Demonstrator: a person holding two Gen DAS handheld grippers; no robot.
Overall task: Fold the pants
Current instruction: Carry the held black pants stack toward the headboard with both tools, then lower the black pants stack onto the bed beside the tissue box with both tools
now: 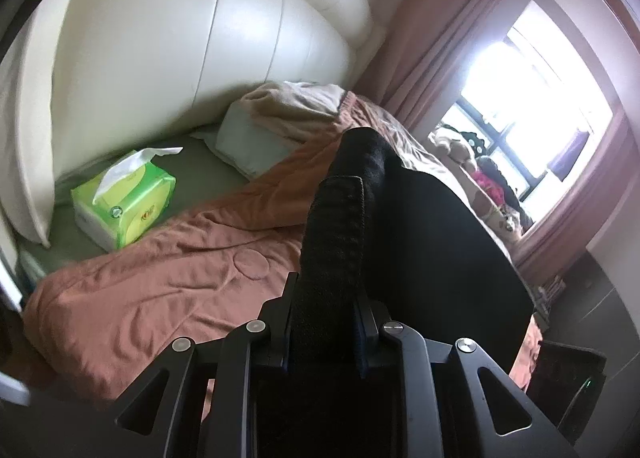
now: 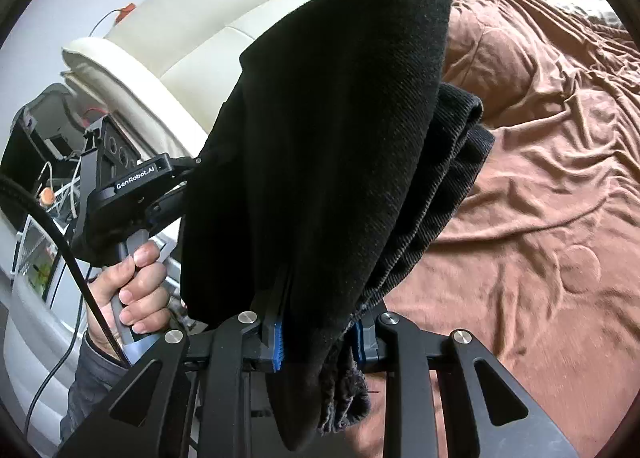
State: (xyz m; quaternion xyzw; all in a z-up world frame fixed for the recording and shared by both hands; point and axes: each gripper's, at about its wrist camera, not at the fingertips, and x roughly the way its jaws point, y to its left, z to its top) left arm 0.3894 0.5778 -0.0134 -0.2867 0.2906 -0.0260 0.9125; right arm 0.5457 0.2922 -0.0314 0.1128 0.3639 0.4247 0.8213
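Slippage main risk: thick black pants (image 2: 320,137) bunched in several layers, so one layer could slide free and spoil fold. Uneven carry between grippers could twist cloth. Left gripper (image 1: 326,298) jaws narrowly parted, clamped on pants edge; right gripper (image 2: 320,334) likewise, clamped on thick bundle. Pants lifted above brown bedspread (image 2: 540,177), standing up and ahead from both jaws.
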